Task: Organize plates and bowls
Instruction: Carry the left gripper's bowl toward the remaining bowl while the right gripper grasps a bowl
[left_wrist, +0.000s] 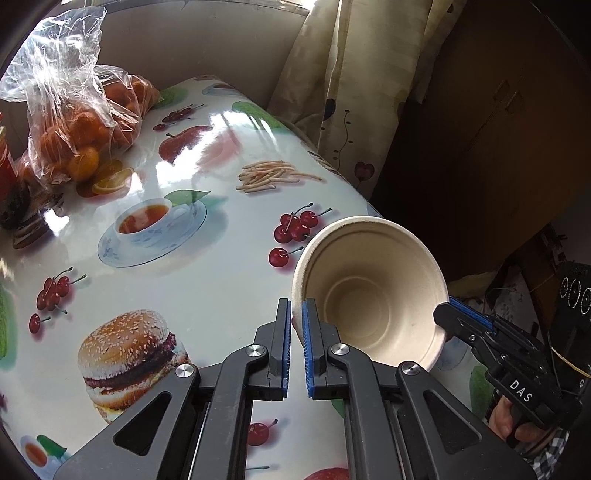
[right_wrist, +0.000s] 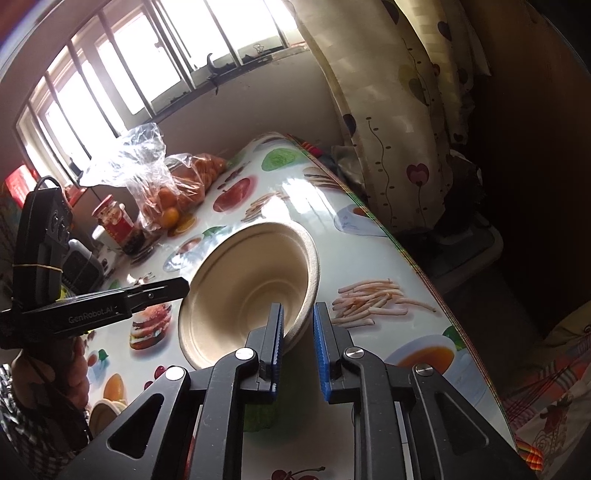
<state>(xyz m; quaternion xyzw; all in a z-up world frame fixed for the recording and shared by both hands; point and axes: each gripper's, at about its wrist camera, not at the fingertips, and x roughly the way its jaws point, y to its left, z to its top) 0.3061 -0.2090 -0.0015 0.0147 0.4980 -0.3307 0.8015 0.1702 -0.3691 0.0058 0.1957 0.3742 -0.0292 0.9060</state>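
Bowl (left_wrist: 373, 291), pale pulp-fibre, is lifted and tilted above the tabletop's (left_wrist: 207, 280) right-hand edge as the left wrist view shows it, mouth turned toward you. You hold it from both sides at once. Left gripper (left_wrist: 295, 332) is nearly closed, its blue pads pinching the rim wall on the bowl's left side. Right gripper (right_wrist: 299, 332) does the same on the opposite rim; in its own view the gap between the fingers looks wider, yet the left finger presses the rim and the pinch reads as firm.

Judgement: the two-sided hold suits a light, flexible bowl, since a single thin-rim pinch would let it swing or buckle. The tilt probably follows from both tools pointing steeply downward.

Elsewhere: a plastic bag of oranges (left_wrist: 77, 125) sits toward the far left corner, with a red jar (right_wrist: 114, 221) just beside it. A second pale dish (right_wrist: 105, 410) shows near the tabletop's near left edge, partly hidden by your sleeve (right_wrist: 26, 428); likely the stacking target, though you cannot confirm that from here.

Risk: uneven squeeze could crease the rim.
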